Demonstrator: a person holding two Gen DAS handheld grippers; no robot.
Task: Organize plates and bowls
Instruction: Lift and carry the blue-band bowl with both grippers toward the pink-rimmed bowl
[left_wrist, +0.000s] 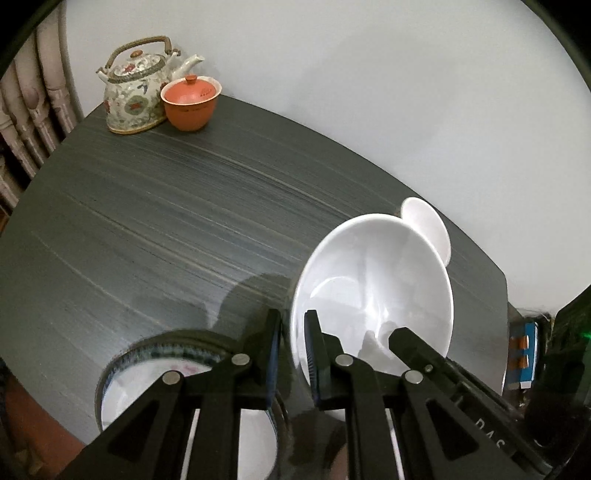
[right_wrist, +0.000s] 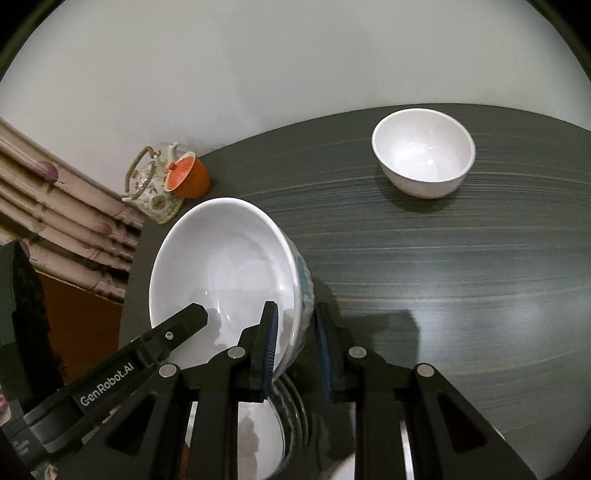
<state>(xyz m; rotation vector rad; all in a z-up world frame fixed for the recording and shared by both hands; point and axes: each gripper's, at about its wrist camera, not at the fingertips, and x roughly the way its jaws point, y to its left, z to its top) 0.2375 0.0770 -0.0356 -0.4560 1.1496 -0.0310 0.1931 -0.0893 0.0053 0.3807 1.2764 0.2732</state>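
Observation:
A large white bowl (left_wrist: 373, 280), blue-patterned outside (right_wrist: 221, 258), hangs tilted above the dark table (left_wrist: 147, 221). My left gripper (left_wrist: 293, 317) is shut on its left rim, one finger inside and one outside. My right gripper (right_wrist: 296, 306) is shut on the opposite rim, and one of its fingers (left_wrist: 402, 334) shows inside the bowl. Below the bowl lies a blue-rimmed plate (left_wrist: 122, 387), which in the right wrist view looks like a stack of plates (right_wrist: 291, 406). A small white bowl (right_wrist: 423, 151) stands upright further back, half hidden behind the big bowl (left_wrist: 428, 225).
A patterned teapot (left_wrist: 136, 92) and an orange lidded cup (left_wrist: 190, 103) stand at the table's far left corner by the wall. Curtain folds (right_wrist: 66, 214) hang beyond the left edge. A blue and orange item (left_wrist: 522, 350) sits off the right edge.

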